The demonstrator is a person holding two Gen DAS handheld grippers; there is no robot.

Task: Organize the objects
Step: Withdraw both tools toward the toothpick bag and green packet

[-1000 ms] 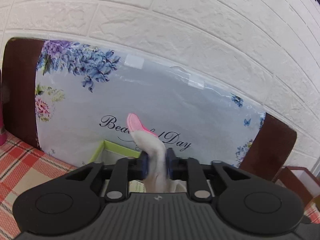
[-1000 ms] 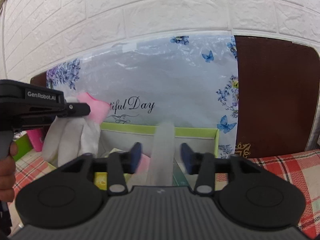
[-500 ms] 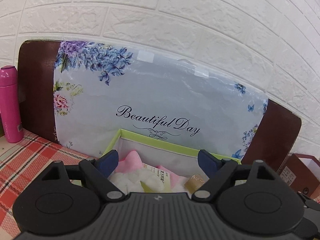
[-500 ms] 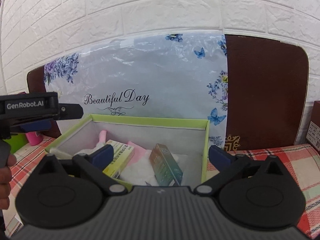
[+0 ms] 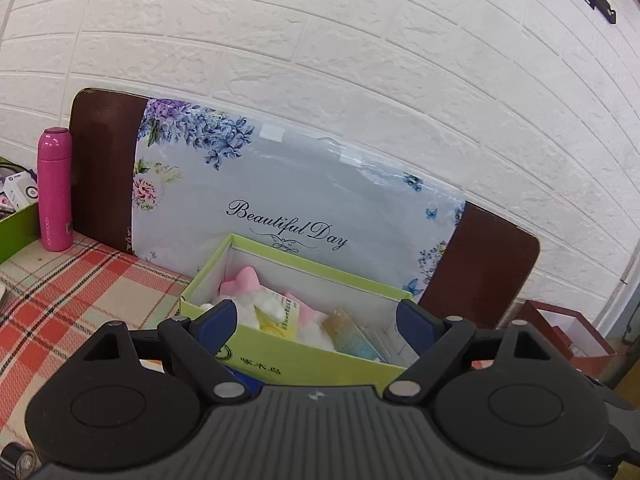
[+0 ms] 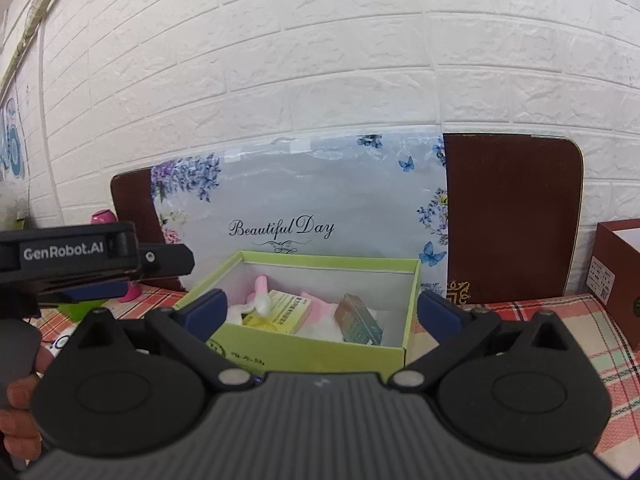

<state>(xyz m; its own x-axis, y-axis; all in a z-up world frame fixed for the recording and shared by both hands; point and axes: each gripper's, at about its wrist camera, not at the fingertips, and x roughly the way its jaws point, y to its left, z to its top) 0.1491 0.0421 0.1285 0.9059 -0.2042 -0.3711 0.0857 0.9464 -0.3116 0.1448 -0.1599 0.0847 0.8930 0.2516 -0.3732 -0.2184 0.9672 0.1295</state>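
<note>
A light green box (image 5: pixel 304 356) (image 6: pixel 320 350) stands on the plaid tablecloth against a floral "Beautiful Day" board. Inside lie a white and pink glove (image 5: pixel 244 286) (image 6: pixel 260 300), a yellow carton (image 6: pixel 280 314) (image 5: pixel 276 316) and a dark green carton (image 6: pixel 358 320) (image 5: pixel 352 338). My left gripper (image 5: pixel 316 318) is open and empty, in front of the box and above its near wall. My right gripper (image 6: pixel 320 312) is open and empty, also in front of the box. The left gripper's body shows at the left of the right wrist view (image 6: pixel 92 256).
A pink bottle (image 5: pixel 54 190) and a darker green box (image 5: pixel 16 226) stand at the left. A brown-red open box (image 5: pixel 568 336) (image 6: pixel 618 276) stands at the right. The floral board (image 5: pixel 304 200) leans on the white brick wall behind.
Both grippers opened and let go of the glove, which now lies in the green box. Both grippers have drawn back and up from the box.
</note>
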